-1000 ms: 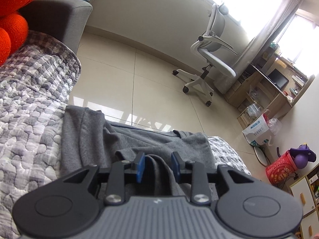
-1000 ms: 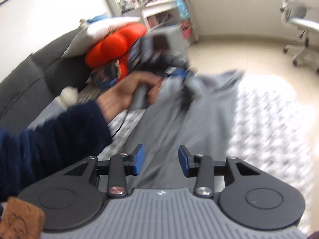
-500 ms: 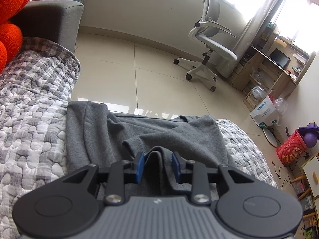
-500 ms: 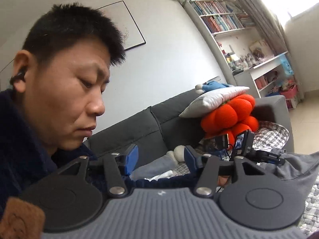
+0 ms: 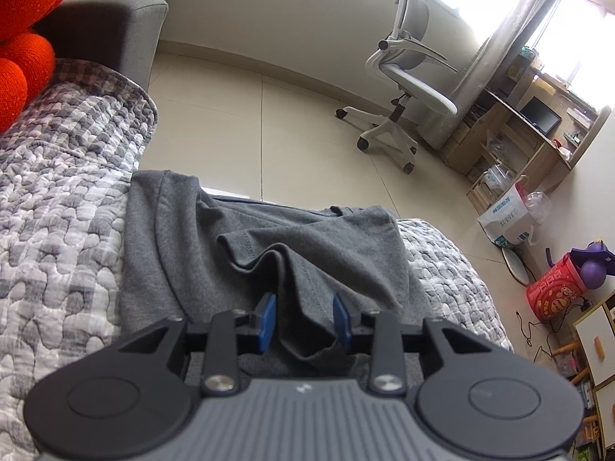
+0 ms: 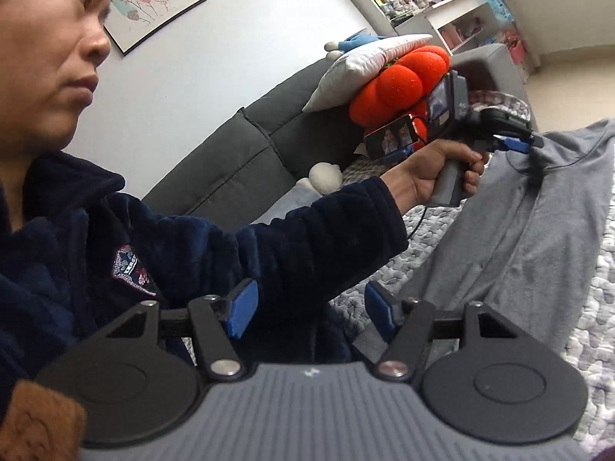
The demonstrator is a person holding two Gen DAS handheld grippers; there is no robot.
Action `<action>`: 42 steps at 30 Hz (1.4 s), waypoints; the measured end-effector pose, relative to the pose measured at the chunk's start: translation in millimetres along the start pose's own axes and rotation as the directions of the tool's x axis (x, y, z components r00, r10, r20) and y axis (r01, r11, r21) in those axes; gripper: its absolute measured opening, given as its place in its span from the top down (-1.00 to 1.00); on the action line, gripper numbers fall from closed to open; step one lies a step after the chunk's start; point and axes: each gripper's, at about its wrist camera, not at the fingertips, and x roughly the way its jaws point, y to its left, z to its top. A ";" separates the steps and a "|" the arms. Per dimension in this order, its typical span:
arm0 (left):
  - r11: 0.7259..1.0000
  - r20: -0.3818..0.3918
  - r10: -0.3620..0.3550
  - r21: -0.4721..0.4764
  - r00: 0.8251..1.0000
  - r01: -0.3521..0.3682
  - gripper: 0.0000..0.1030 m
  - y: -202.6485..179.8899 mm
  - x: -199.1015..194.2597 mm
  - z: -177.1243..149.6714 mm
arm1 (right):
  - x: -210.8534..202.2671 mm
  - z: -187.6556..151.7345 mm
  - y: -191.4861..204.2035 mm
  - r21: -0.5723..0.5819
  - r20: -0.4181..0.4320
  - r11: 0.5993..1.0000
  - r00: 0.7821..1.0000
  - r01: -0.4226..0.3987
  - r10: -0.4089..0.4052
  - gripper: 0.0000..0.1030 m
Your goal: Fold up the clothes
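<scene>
- A bunched fold of the grey garment [image 5: 307,246] is held between the blue pads of the left gripper [image 5: 303,320], lifted off the cloth below.
- The right gripper [image 6: 311,309] is seen spread wide and empty, turned away from the cloth.
- The garment is spread on the quilted cover [image 5: 57,207], partly doubled over.
- The pinch should be kept firm and the fold laid down flat, edges aligned, so creases are avoided.

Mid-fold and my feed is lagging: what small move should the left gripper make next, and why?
Probably carry the pinched fold across the grey shirt and lay it flat. The left gripper has bunched fabric between its fingers; the right gripper is open, off the cloth.
</scene>
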 end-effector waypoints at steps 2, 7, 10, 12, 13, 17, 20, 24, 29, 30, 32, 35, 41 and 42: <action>1.000 0.006 0.002 -0.008 1.000 -0.002 0.36 0.1 -7.9 -0.2 | -14.1 -2.1 6.7 -0.004 0.016 1.000 1.000 0.025 -0.025 -0.28; 1.000 0.011 0.012 -0.029 1.000 -0.012 0.31 5.5 -24.1 -1.7 | -48.9 -6.4 37.0 -0.082 0.078 0.997 0.997 -0.009 0.016 -0.28; 0.999 0.005 0.025 -0.032 1.000 -0.025 0.31 8.0 -27.9 -3.6 | -65.7 -4.9 54.9 -0.138 0.119 0.990 0.993 -0.009 0.026 -0.30; 0.999 -0.001 0.030 -0.036 1.000 -0.030 0.31 8.1 -27.6 -5.9 | -63.1 -4.0 55.6 -0.151 0.119 0.987 0.992 0.060 -0.042 -0.41; 0.999 -0.005 0.032 -0.038 0.999 -0.032 0.31 7.6 -26.8 -7.2 | -56.2 -3.8 53.5 -0.155 0.107 0.980 0.988 0.127 -0.111 -0.42; 0.999 -0.016 0.044 -0.019 0.999 -0.044 0.31 -0.1 -22.7 -11.5 | 38.6 -17.1 15.0 -0.247 -0.052 0.782 0.798 0.572 -0.600 -0.42; 0.999 -0.013 0.044 -0.007 0.999 -0.044 0.31 -4.5 -20.3 -12.7 | 107.0 -39.1 -29.9 -0.343 -0.165 0.703 0.697 0.623 -0.698 -0.05; 0.999 -0.016 0.053 0.001 0.998 -0.053 0.31 -6.0 -15.4 -14.2 | 158.9 -64.9 -70.9 -0.370 -0.265 0.726 0.683 0.581 -0.681 0.54; 0.999 -0.024 0.051 0.008 0.998 -0.050 0.31 -6.0 -8.6 -19.2 | 159.6 -53.3 -69.9 -0.430 -0.305 0.771 0.729 0.470 -0.613 0.52; 0.999 -0.023 0.052 0.010 0.998 -0.051 0.31 -5.8 -7.0 -18.9 | 146.6 -35.6 -70.7 -0.400 -0.267 0.783 0.757 0.476 -0.596 0.59; 0.999 -0.017 0.051 0.000 0.999 -0.051 0.31 -5.1 -4.6 -17.6 | 120.1 1.2 -73.4 -0.348 -0.187 0.800 0.799 0.489 -0.571 0.57; 0.999 0.006 0.039 -0.025 0.999 -0.039 0.31 -2.7 -3.2 -13.5 | 83.6 58.0 -91.6 -0.307 -0.102 0.797 0.815 0.520 -0.571 0.35; 0.999 0.009 0.044 -0.021 0.999 -0.044 0.31 -5.5 8.1 -11.0 | 34.1 121.4 -130.6 -0.269 -0.137 0.882 0.890 0.388 -0.434 0.11; 0.998 0.003 0.056 -0.009 0.998 -0.056 0.31 -6.4 11.5 -11.7 | 29.2 124.5 -129.3 -0.286 -0.141 0.892 0.905 0.350 -0.400 0.10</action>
